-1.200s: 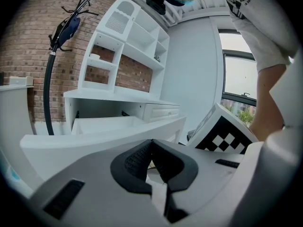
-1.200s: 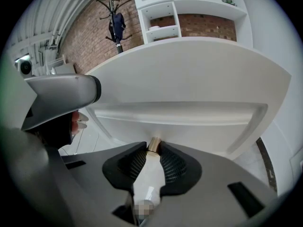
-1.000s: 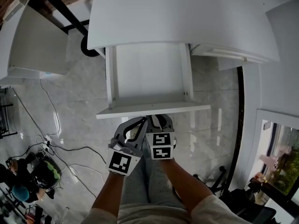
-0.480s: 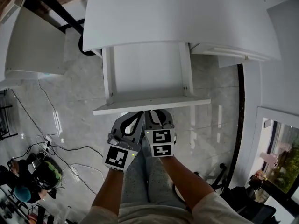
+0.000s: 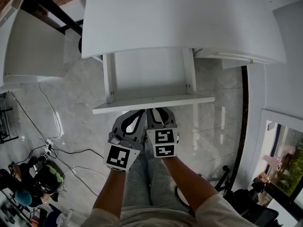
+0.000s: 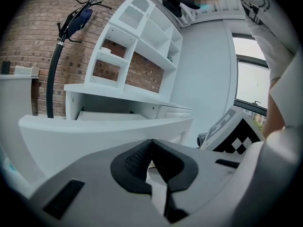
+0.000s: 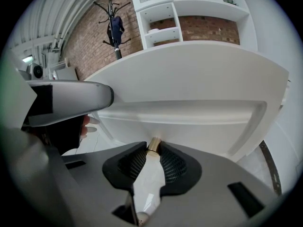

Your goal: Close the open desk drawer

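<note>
The jaws of the right gripper (image 7: 152,150) are clamped on a brass-coloured knob (image 7: 154,145), one ribbed pad on each side of it. The jaws of the left gripper (image 6: 151,143) are pressed together at their tips with nothing pinched between them. The knob is set at the middle of the white drawer front (image 5: 152,103), on its near face, so the right jaws lie directly against that face. The left jaws are held just to their left, close under the front's top edge; whether they touch it cannot be told. The drawer (image 5: 151,72) is seen pulled out toward the near side from under the white bench (image 5: 180,18), with its bare white floor and both side walls exposed. Both grippers are held side by side, almost touching, by the person's forearms (image 5: 116,193). Below the drawer a grey marbled floor (image 5: 71,103) is seen, with cables (image 5: 71,151) trailing at the near left. A white shelf unit (image 6: 137,46) stands on the bench against a brick wall (image 6: 28,32).
</note>
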The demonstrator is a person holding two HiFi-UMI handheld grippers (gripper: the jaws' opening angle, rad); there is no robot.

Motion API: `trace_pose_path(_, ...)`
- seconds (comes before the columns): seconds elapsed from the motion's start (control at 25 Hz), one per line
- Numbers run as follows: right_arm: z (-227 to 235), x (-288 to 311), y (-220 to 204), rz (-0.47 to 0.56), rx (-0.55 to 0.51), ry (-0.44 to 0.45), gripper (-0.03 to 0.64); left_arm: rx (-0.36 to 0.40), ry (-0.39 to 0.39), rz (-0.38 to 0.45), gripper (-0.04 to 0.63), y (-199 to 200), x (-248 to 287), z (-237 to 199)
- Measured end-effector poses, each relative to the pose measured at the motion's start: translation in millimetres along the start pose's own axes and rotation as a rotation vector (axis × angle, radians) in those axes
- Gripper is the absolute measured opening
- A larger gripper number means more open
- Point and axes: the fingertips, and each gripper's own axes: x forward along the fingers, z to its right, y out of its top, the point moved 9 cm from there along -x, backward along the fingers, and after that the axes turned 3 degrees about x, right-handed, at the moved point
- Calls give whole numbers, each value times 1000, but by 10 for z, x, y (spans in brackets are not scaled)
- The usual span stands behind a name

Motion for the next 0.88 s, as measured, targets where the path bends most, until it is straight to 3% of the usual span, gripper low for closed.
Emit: trace_pose_path(0.88,126,374,383,47,-23,6,107,-8,27,-20,17,117,373,-359)
